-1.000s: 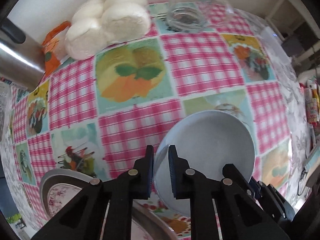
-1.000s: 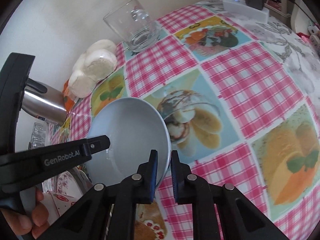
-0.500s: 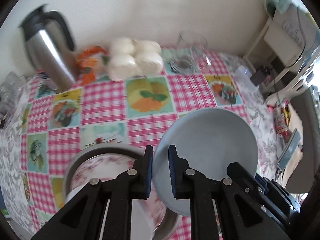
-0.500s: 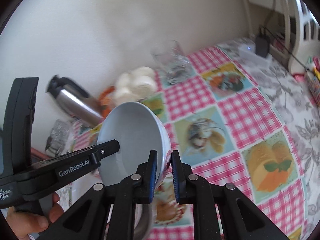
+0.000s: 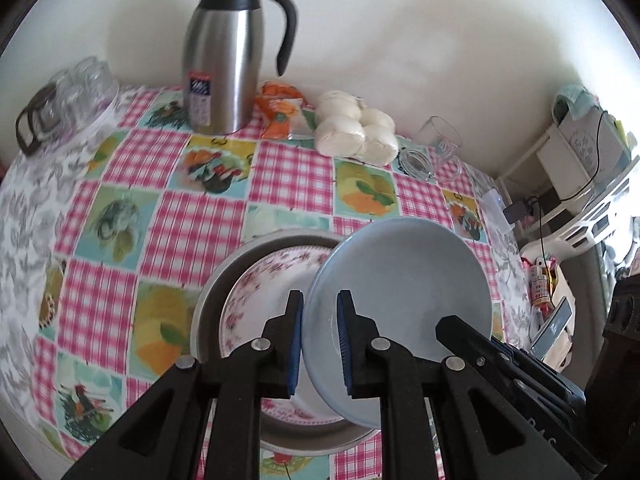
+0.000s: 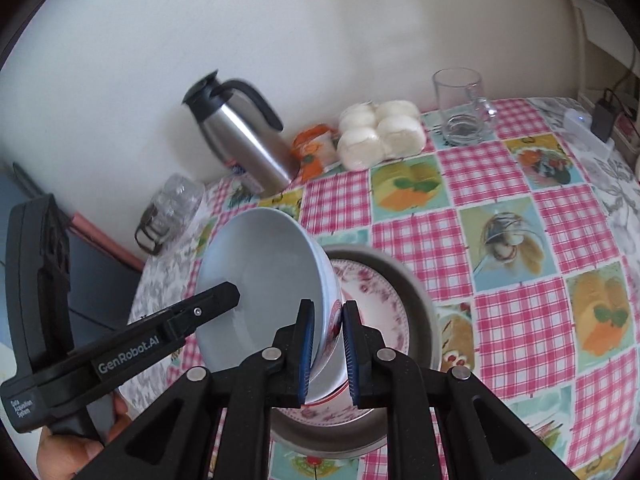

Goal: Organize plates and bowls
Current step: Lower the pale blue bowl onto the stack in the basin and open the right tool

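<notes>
Blue bowl (image 5: pixel 400 280) — rim clamped between the pads of both the left gripper (image 5: pixel 320 344) and right gripper (image 6: pixel 329 350) — hangs tilted above the flowered plate (image 5: pixel 264 280).

Both views are taken from wrist cameras set just behind each claw, looking forward and steeply down along the fingers. The left claw (image 5: pixel 319 338) fills the bottom of its own view; the right claw (image 6: pixel 329 346) fills the bottom of the other. The counter (image 5: pixel 192 216) is seen from close above, toward its far edge at the wall. Shared by both views — the blue bowl (image 5: pixel 400 280), the floral plate (image 5: pixel 264 280), the steel jug (image 5: pixel 224 64), the glass mug (image 6: pixel 460 108).
</notes>
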Demonstrator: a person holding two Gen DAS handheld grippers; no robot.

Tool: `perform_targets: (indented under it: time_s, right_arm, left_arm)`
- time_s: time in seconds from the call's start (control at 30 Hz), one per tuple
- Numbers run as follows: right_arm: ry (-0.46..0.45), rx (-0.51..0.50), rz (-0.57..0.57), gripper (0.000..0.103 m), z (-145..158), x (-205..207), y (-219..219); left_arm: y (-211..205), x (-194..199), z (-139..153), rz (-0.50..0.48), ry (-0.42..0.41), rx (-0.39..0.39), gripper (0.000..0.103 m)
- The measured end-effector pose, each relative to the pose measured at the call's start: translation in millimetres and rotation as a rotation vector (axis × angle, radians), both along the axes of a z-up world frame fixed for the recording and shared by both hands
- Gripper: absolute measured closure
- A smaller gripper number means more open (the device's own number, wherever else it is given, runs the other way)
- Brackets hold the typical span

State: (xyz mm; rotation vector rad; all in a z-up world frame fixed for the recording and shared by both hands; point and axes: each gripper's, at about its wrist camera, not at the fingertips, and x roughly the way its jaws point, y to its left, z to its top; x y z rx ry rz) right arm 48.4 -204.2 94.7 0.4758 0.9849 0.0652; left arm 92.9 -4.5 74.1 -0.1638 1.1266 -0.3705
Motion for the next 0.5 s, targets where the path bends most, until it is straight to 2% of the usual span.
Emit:
perform_targets:
  time_s: [0.13, 0.37, 0.43, 0.47, 0.5]
  right_arm:
    - [0.038, -0.054, 0.022, 0.085, -7, 2, 15]
    - [0.075, -0.165, 0.049, 0.083, -14, 3, 28]
    - [0.060, -0.203, 0.053, 0.075, -10, 2, 32]
    - [0.037, -0.218, 0.053, 0.065, -6, 0, 33]
    - [0.016, -0.228, 0.055, 0.061, -2, -1, 34]
  left_arm:
    - [8, -3, -14, 0.014, 0.029, -0.015, 0.088]
    - [15, -9, -20, 0.026, 0.038, -0.044, 0.088]
    - [18, -10, -20, 0.041, 0.030, -0.038, 0.087]
    - [20, -10, -20, 0.043, 0.028, -0.048, 0.087]
    - [22, -10, -19, 0.045, 0.027, -0.059, 0.087]
